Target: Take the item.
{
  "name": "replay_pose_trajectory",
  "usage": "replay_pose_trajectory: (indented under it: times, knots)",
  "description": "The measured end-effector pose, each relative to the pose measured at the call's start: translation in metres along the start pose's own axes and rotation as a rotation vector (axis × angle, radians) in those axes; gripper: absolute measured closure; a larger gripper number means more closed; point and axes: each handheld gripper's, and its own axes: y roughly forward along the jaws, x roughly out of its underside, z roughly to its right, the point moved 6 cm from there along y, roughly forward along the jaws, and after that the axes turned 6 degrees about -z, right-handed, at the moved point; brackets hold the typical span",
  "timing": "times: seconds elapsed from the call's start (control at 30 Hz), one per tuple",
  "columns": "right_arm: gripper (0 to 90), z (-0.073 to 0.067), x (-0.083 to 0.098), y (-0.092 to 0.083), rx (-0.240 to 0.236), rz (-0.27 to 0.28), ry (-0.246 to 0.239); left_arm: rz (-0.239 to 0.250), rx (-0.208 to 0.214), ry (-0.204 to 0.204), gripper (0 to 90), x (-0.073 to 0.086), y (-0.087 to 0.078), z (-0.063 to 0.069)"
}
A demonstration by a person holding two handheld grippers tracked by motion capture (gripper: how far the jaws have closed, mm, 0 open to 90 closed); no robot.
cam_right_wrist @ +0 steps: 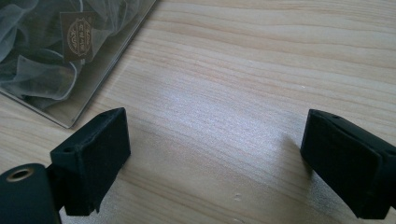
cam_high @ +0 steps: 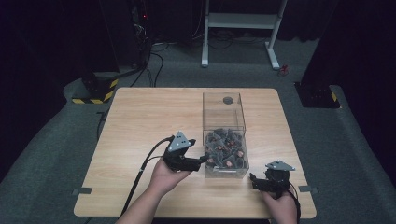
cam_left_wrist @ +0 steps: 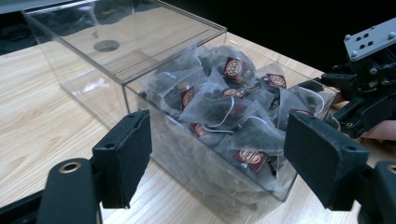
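A clear plastic box (cam_high: 224, 114) stands on the wooden table (cam_high: 140, 121), right of centre. Its near half holds several mesh tea bags (cam_high: 226, 149) with dark red tags. My left gripper (cam_high: 204, 158) is open at the box's near left side, close to the wall. In the left gripper view the jaws (cam_left_wrist: 224, 154) stand wide, with the box (cam_left_wrist: 93, 88) and tea bags (cam_left_wrist: 224, 107) just ahead. My right gripper (cam_high: 252, 179) is open just right of the box's near right corner. Its jaws (cam_right_wrist: 215, 158) hang over bare wood, with the box corner (cam_right_wrist: 107, 60) at the upper left.
A small grey round spot (cam_high: 228, 100) shows at the far end of the box. Each gripper trails a black cable (cam_high: 140, 172) toward the table's near edge. Beyond the table are a white frame (cam_high: 238, 28) and dark equipment on grey carpet.
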Motion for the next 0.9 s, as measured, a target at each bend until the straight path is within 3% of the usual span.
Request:
replay_pose_trajectory:
  times: [0.37, 0.7, 0.9]
  knots:
    - [8.2, 0.0, 0.0, 0.0, -0.002, 0.0, 0.002, -0.001, -0.003, -0.008, 25.5, -0.008, 0.012, 0.002]
    - [8.2, -0.001, 0.0, 0.0, -0.003, 0.0, 0.002, -0.027, -0.062, 0.004, 53.5, -0.012, 0.026, 0.003]
    - [8.1, -0.001, 0.0, 0.0, -0.005, -0.002, 0.004, -0.064, -0.059, -0.013, 49.2, -0.007, 0.036, 0.001]
